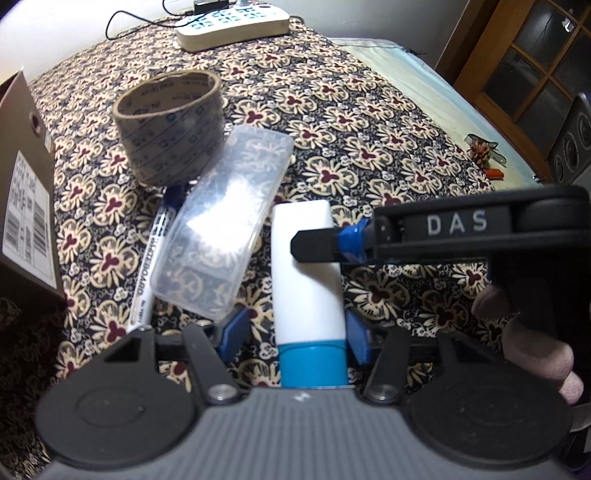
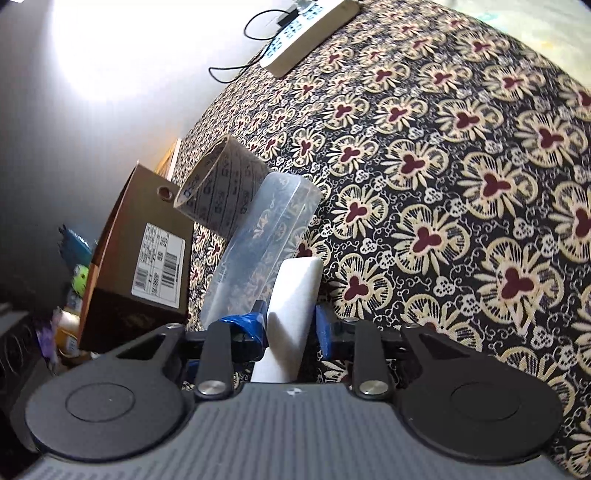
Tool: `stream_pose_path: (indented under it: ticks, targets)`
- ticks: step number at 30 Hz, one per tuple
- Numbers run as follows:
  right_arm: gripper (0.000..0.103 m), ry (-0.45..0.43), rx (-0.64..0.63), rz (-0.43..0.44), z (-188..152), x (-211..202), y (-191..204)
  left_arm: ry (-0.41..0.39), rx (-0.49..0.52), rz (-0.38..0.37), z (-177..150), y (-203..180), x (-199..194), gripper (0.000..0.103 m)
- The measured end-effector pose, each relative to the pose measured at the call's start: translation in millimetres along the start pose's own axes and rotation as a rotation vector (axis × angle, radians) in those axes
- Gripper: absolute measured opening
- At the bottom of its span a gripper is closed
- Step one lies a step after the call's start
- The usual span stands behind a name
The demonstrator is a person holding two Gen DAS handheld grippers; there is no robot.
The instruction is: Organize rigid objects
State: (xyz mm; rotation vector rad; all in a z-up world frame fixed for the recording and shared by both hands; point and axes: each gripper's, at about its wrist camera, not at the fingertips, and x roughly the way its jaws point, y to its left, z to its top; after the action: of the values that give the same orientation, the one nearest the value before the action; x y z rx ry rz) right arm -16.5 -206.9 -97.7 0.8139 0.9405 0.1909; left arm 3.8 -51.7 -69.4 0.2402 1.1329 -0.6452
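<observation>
One smooth white tube [image 1: 306, 273], floral cloth [image 1: 369, 122]

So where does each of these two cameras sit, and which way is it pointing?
Left wrist: on the left gripper, looking steeply down at the floral cloth; white tube between its pads; the right gripper and a hand enter from the right.
Right wrist: on the right gripper, looking along the tube's flat end between its fingers.
Both show: tube, clear case, tape roll, cardboard box, power strip.

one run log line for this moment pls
task: organize rigid objects | left gripper: jaws open around white tube | right gripper: jaws shut on its far end
</observation>
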Motion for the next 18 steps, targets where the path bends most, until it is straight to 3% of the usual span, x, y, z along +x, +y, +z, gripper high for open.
stream_pose_path:
  ticks: [10,13,18]
  targets:
    - [0.008,-0.019,-0.026,-0.006,-10.7,-0.8,9.4,0.008,0.021,0.043,0.6,-6.7,1.5,0.054]
    - [0.005,0.036,0.015,0.042,-11.8,6.0,5.7,0.003,0.028,0.05,-0.4,-7.6,-0.1,0.04]
    - [0.005,0.061,0.046,0.075,-16.7,7.6,0.7,-0.003,0.061,0.06,-7.0,-10.8,-3.1,0.036]
